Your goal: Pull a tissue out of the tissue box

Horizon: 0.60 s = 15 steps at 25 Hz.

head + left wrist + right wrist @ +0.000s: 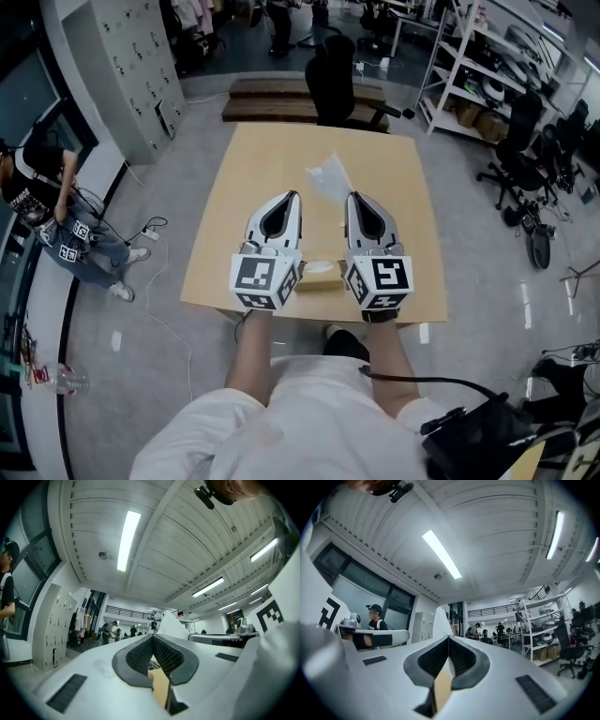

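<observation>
Tissue (328, 176): light, limp, tears easily; I judge a corner pinch best.
Right gripper (352, 196): clamped on its edge.
Left gripper (293, 194): jaws together, empty.

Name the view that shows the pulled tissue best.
Head view: the whole tissue shows against the table, at the tips of the right gripper, apart from the tissue box. The right gripper view shows only a white peak past its shut jaws; the left gripper view, a white wedge beyond its tips.

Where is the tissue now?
In the head view, the tissue is over the middle of the table, pinched at the tip of the right tongs, with the left tongs just to its left.
</observation>
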Tool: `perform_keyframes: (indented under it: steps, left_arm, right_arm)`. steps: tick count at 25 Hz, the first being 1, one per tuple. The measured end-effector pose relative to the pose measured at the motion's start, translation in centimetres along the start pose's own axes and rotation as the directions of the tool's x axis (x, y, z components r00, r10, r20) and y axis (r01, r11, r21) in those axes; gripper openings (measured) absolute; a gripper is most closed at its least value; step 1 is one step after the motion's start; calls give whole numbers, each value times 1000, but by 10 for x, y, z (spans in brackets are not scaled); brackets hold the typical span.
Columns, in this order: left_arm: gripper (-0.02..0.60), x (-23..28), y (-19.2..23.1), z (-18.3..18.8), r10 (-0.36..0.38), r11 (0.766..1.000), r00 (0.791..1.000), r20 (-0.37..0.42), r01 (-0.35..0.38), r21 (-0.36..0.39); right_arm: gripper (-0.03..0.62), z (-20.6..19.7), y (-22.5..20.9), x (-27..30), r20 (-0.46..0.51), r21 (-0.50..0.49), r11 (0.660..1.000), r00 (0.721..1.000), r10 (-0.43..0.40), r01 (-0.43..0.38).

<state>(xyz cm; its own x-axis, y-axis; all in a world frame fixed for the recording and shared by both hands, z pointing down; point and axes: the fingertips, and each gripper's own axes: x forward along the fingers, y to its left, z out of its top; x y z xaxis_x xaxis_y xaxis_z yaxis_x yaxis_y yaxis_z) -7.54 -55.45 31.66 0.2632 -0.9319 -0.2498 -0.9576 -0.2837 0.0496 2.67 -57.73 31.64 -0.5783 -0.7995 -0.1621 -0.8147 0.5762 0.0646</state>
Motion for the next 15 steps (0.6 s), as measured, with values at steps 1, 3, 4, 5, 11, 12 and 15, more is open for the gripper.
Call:
perform_keyframes:
  steps: [1,3,4,5,11,12,15]
  left_arm:
    - [2,0,1,-1,1,1000,1000,-2,-1,-2]
    - [2,2,2,-4,3,1000,1000,-4,-3,-5]
    - [2,2,2,-5,4,1000,1000,-5,-4,-6]
    - [2,3,2,-5,5,1000,1000,-5,-5,-8]
    - [2,7,-2,-11,-15,1000,1000,-16,15,-15]
    - [2,9,-3,-12,-19,1000,1000,-19,19,-17]
    - [2,11,-9,-13,-32,999,999,-28,32,-19]
  right_arm:
    - [6,0,0,0,3,0,1000,1000,1,-1]
    - [6,0,-1,0,7,3,1000,1000,-2,2]
    - [6,-1,-2,0,8,5,1000,1000,-4,4]
    - [6,-1,-3,-1,10,7,1000,1000,-7,7]
    - [6,-5,-9,-3,5,8,999,999,-33,33]
    - [6,-5,-12,-3,3,11,999,999,-38,38]
    - [6,-5,-17,-6,1,21,998,999,-52,52]
